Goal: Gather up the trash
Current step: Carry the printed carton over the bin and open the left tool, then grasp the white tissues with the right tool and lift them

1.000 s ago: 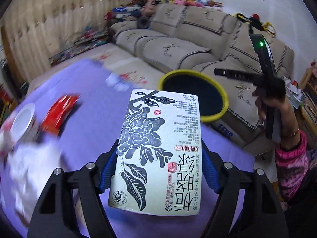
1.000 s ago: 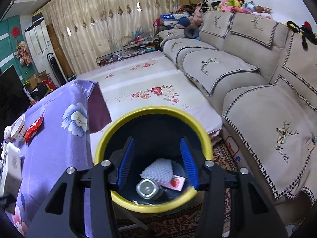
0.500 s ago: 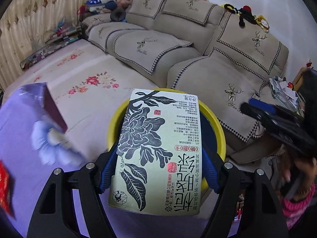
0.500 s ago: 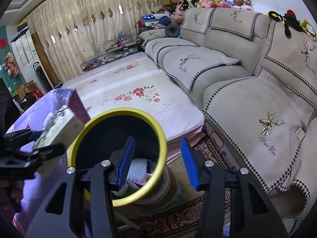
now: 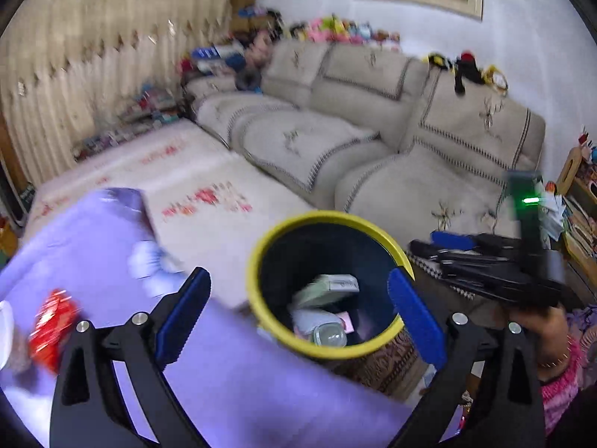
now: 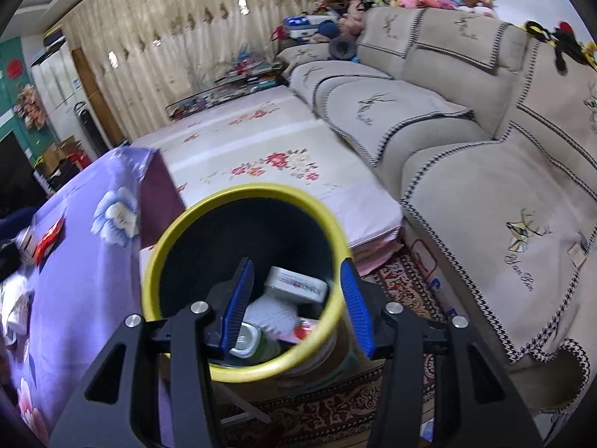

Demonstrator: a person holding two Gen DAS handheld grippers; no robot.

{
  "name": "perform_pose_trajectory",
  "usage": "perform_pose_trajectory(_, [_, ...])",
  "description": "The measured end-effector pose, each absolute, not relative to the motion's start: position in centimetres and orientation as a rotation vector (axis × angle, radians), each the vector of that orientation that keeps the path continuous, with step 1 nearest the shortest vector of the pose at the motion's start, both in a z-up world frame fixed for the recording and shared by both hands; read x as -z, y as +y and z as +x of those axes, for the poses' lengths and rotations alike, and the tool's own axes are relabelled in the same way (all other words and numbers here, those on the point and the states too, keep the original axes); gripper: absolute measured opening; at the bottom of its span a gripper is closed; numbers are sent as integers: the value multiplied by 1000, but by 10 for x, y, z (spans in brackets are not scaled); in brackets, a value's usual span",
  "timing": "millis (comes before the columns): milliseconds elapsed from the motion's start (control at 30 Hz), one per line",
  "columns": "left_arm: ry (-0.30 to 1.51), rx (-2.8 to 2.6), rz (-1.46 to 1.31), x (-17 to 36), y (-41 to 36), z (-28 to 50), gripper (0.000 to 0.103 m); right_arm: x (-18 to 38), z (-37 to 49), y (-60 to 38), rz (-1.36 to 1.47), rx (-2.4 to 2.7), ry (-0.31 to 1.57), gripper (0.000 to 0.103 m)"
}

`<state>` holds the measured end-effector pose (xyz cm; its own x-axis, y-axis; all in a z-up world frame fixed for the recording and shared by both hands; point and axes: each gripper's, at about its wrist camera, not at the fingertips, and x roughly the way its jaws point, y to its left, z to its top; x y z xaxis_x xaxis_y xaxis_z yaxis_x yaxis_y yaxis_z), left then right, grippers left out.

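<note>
A yellow-rimmed dark bin (image 5: 257,261) (image 6: 153,261) stands beside the purple table. The green-and-white box (image 5: 328,287) (image 6: 296,284) lies inside it on other trash, with a white brush-like item (image 6: 274,311) and a bottle (image 6: 244,339). My left gripper (image 5: 298,310) is open and empty above the bin's near side. My right gripper (image 6: 294,306) is open and empty over the bin; it also shows at the right of the left wrist view (image 5: 485,261).
A red wrapper (image 5: 52,321) (image 6: 48,240) and a white cup (image 5: 5,321) lie on the purple flowered tablecloth (image 6: 74,291). A beige sofa (image 6: 466,130) and a white floral-covered low table (image 6: 261,149) stand behind the bin. A patterned rug (image 6: 391,392) lies under it.
My left gripper opened and let go of the box, which dropped into the bin. The left gripper pulled back toward the table. The right gripper swung back over the bin.
</note>
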<state>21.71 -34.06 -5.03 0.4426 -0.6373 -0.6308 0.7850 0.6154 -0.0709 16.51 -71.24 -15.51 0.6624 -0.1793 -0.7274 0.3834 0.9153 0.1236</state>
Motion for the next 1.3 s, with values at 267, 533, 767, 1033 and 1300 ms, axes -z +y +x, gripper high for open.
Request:
perform_pose_trajectory(267, [554, 676, 150, 15, -175, 180, 98, 148, 201, -637, 186, 199, 815, 46])
perform_pose_trajectory(533, [513, 331, 107, 21, -22, 170, 98, 139, 245, -534, 107, 12, 842, 46])
perform_pose_trajectory(767, [544, 195, 51, 43, 62, 152, 98, 128, 265, -425, 29, -208, 843, 46])
perform_pose_trajectory(1033, [542, 156, 24, 52, 86, 129, 98, 118, 266, -325, -57, -423, 832, 46])
perform_pose_trajectory(1300, [544, 153, 5, 51, 87, 124, 98, 137, 274, -295, -109, -443, 893, 47])
